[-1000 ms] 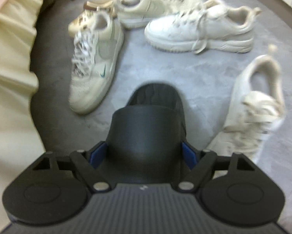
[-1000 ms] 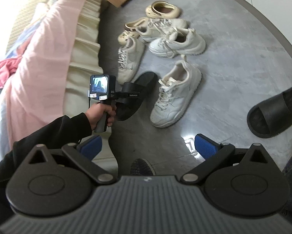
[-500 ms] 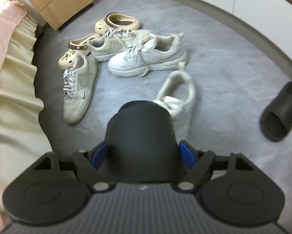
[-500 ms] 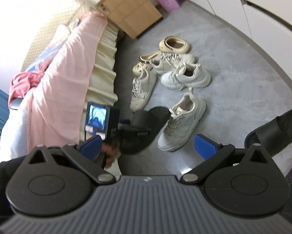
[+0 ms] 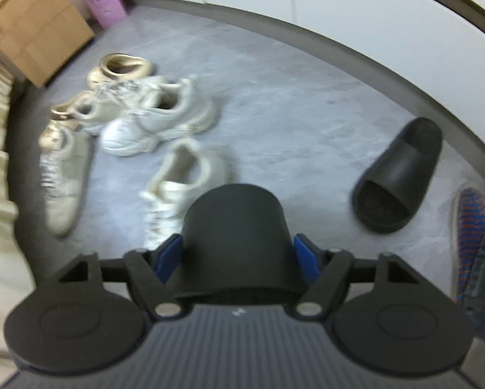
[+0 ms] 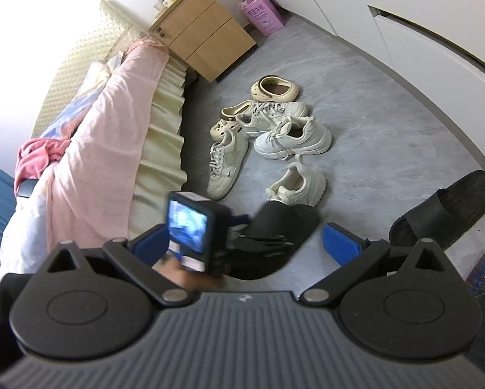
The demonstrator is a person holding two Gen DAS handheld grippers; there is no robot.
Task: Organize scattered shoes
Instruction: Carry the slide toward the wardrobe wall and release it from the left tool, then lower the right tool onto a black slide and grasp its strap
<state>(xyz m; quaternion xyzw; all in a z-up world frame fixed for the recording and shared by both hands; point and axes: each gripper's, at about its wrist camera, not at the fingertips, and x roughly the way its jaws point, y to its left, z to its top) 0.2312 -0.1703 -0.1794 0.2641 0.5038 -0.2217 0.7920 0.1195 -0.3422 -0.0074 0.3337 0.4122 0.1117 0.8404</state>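
Left gripper clamped on black slide, right gripper wide and empty; could slip out if swung, landing apart from mate.

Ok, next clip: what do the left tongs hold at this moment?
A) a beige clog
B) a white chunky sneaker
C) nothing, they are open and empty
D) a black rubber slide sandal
D: the left tongs are clamped on a black rubber slide sandal, its sides pressed between the blue pads, while the matching black slide lies on the grey floor and the sneakers stay on the ground.
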